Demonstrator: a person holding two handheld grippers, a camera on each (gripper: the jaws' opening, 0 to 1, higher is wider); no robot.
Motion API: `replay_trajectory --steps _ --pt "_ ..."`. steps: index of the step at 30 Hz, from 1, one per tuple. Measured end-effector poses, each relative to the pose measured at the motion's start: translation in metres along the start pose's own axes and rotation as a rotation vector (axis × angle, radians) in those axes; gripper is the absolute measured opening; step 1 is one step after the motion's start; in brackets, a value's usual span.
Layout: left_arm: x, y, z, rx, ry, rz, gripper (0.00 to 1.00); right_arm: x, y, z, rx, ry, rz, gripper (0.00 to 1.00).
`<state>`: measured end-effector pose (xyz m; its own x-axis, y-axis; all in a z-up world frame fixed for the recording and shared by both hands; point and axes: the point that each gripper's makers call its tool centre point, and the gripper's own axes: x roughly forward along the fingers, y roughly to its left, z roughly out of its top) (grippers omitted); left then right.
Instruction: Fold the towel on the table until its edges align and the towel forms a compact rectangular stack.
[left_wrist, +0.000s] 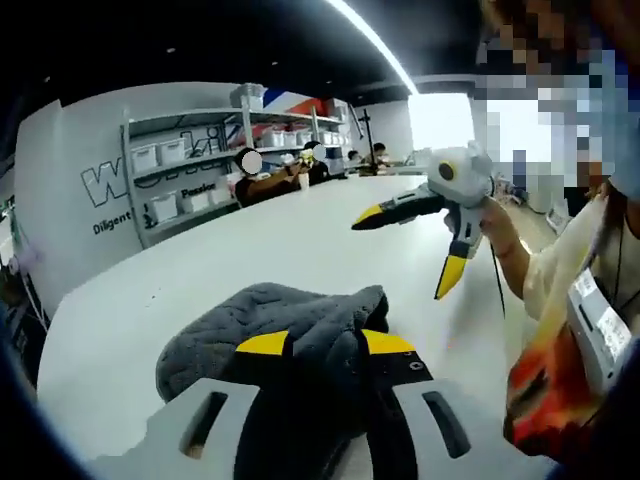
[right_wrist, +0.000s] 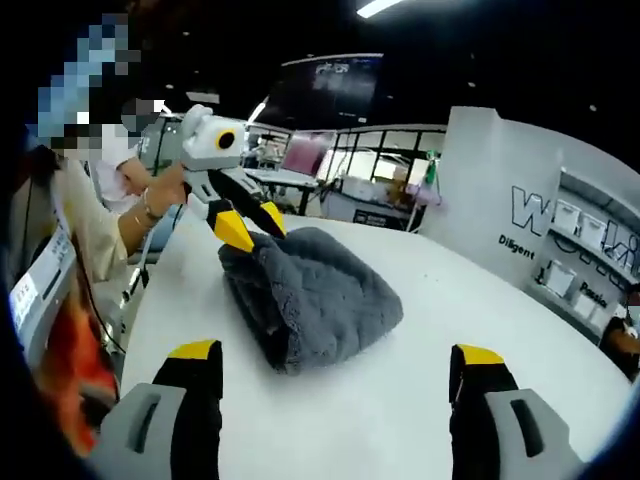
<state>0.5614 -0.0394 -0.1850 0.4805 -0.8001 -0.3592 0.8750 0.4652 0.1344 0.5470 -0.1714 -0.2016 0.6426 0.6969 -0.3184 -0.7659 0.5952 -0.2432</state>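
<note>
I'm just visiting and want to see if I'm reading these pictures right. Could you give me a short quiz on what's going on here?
1. True or false: the grey towel is spread out flat across the white table.
2. Which gripper has its jaws wide apart, holding nothing? A) left gripper B) right gripper C) both
3. Fill in: the left gripper's yellow tips rest at the edge of the ____.

Key
1. False: it lies bunched in a thick, rumpled heap.
2. B: the right one hangs open above the table, apart from the towel.
3. Towel; whether the jaws actually pinch it cannot be told.
</note>
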Motion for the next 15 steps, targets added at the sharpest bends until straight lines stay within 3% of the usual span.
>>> replay_trajectory --steps 3,8,13,15 --pt "0.001 0.004 -0.009 0.049 0.049 0.023 0.05 -0.001 0.000 -0.002 0.006 0.001 0.001 0.94" --pt "0.000 0.010 -0.011 0.221 0.127 0.087 0.04 0.000 0.005 -0.002 0.004 0.000 0.008 0.93" --pt "-0.006 0.025 0.013 0.247 0.070 0.131 0.03 0.004 0.015 0.005 -0.078 0.009 -0.025 0.80" --pt "-0.012 0.043 0.024 0.264 0.052 0.189 0.03 0.005 0.024 0.011 -0.099 -0.002 -0.015 0.79"
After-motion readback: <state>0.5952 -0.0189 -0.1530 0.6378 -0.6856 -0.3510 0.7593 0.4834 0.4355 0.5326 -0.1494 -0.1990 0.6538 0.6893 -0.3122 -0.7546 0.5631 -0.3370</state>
